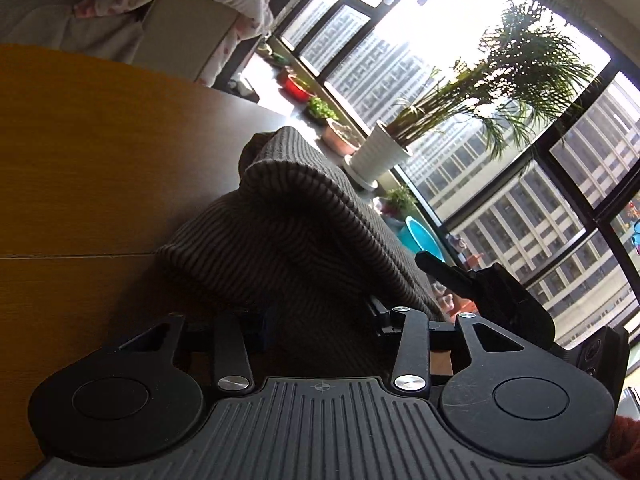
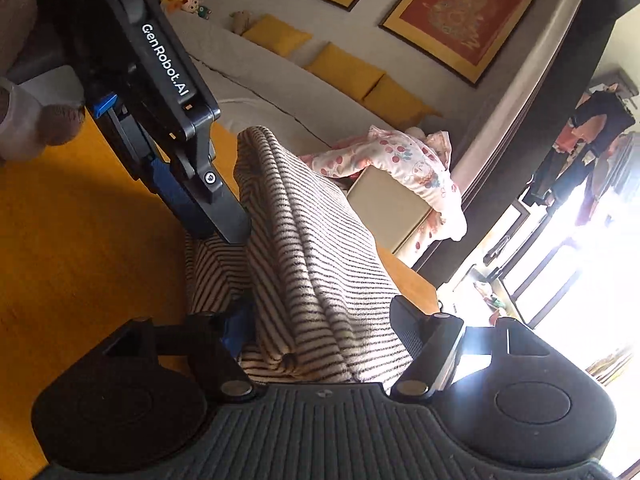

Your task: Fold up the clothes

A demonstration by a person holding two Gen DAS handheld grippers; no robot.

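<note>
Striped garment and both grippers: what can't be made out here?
- Left wrist view: the left gripper fingertips are buried under the striped garment.
- Right wrist view: the garment covers the right gripper fingertips; which garment it is cannot be told.
- The table under the cloth is hidden.

A wooden table [image 1: 100, 152] fills the foreground, warm orange where the light hits it. Behind it runs a long grey sofa [image 2: 256, 76] with yellow cushions [image 2: 344, 66] along its back and a few small toys [image 2: 188, 3] at one end. Red framed pictures [image 2: 460, 16] hang on the wall above. A floral cloth [image 2: 416, 160] is draped over a beige box [image 2: 392, 208]. By the window [image 1: 520, 200] stands a palm [image 1: 500, 76] in a white pot [image 1: 378, 152], with smaller pots [image 1: 338, 134] and a blue basin [image 1: 424, 236] nearby.
</note>
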